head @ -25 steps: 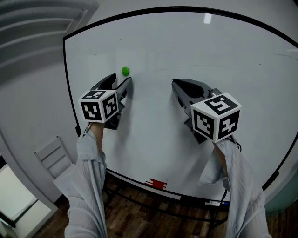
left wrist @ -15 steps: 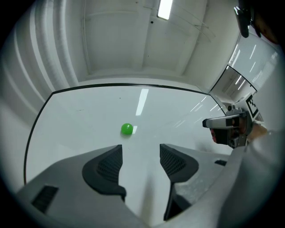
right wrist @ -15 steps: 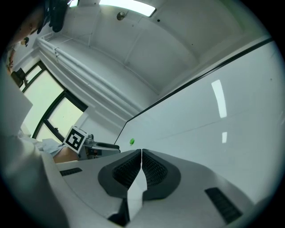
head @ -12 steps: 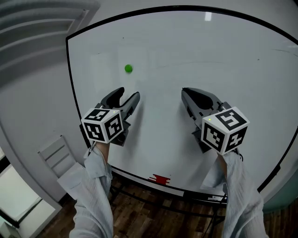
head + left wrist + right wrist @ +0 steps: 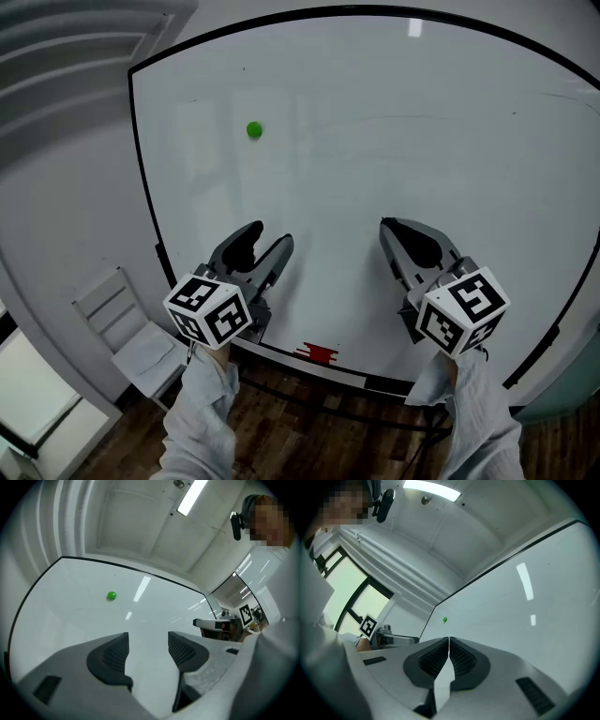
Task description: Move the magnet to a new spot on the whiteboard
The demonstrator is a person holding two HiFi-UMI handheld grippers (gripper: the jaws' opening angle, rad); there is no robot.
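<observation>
Faintly, a red object point(image 5: 319, 352), perhaps an eraser, edges the whiteboard point(image 5: 394, 141).

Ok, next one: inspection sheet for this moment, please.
Surface: whiteboard, black-framed, mostly bare.
Job's things: green magnet on the board's upper left, apart from both grippers.
Clutter: red object at the board's bottom edge.
Grippers: left gripper jaws apart, empty; right gripper jaws together, empty.
Cables: nothing seen.
Surroundings: white chair lower left; wooden floor below.
</observation>
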